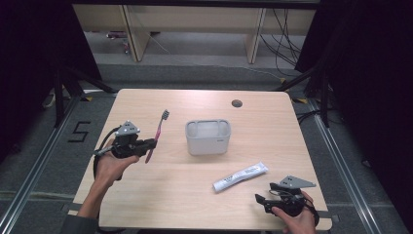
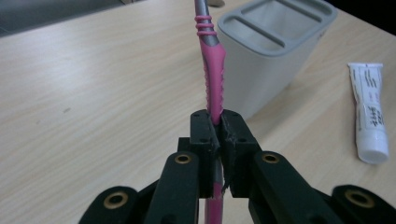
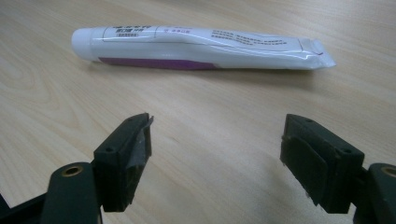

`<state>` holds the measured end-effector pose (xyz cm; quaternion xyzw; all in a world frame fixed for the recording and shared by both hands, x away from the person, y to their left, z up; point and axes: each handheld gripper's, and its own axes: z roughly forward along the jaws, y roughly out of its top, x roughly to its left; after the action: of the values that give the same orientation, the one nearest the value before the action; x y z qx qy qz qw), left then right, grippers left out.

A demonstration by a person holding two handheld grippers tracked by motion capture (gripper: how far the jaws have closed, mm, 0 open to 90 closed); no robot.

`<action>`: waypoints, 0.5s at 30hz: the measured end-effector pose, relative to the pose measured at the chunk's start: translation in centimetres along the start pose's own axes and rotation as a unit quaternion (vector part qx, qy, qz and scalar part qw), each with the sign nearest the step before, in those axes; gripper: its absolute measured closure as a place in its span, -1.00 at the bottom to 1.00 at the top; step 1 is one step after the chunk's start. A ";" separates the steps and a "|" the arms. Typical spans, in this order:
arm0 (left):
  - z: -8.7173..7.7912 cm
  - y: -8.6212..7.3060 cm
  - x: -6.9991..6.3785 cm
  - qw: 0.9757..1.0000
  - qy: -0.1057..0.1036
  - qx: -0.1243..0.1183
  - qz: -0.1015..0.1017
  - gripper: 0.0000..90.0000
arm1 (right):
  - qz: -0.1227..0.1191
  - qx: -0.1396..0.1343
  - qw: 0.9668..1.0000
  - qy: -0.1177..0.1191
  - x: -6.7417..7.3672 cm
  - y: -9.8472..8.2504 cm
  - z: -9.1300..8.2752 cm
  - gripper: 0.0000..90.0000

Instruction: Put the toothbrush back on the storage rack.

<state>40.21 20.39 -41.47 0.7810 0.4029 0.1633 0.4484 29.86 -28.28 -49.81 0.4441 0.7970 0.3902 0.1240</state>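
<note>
A pink toothbrush [image 1: 157, 134] with a grey neck and dark bristles is held off the table at the left, its head pointing away. My left gripper [image 1: 146, 146] is shut on the pink toothbrush handle [image 2: 213, 79]; in the left gripper view my left gripper [image 2: 218, 128] has both jaws pressed against the handle. A grey slotted holder [image 1: 208, 137] stands at the table's middle, just right of the brush, and the holder [image 2: 275, 51] rises right behind the brush. A white toothpaste tube [image 1: 240, 176] lies at the front right. My right gripper [image 1: 260, 200] stands open just short of the tube [image 3: 196, 49].
The light wooden table [image 1: 195, 195] has a round cable hole [image 1: 237, 103] near its far edge. Black stands and cables flank the table on the floor. A wide bare stretch of tabletop lies between the two hands.
</note>
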 end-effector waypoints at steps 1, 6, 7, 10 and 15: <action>0.0 0.1 0.2 1.000 -0.006 0.005 0.008 0.86 | 0.018 0.005 1.000 0.001 0.3 0.0 -0.1 -0.44; 0.2 0.5 0.0 1.000 -0.001 -0.017 -0.006 0.86 | 0.010 0.003 1.000 -0.001 0.1 0.0 -0.1 -0.44; 0.3 0.8 0.0 0.999 -0.007 -0.031 -0.011 0.86 | 0.016 0.006 1.000 0.000 0.2 0.0 -0.1 -0.44; 0.4 1.2 -0.1 0.999 -0.006 -0.042 -0.015 0.86 | 0.017 0.007 1.000 0.002 0.2 0.0 0.0 -0.44; 1.0 2.3 -0.8 0.997 -0.009 -0.075 -0.028 0.86 | -0.001 0.000 1.000 -0.009 -0.1 0.0 -0.1 -0.44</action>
<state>41.47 18.55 -39.99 0.7352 0.4067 0.1733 0.5138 29.86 -28.37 -49.75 0.4465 0.7964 0.3862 0.1313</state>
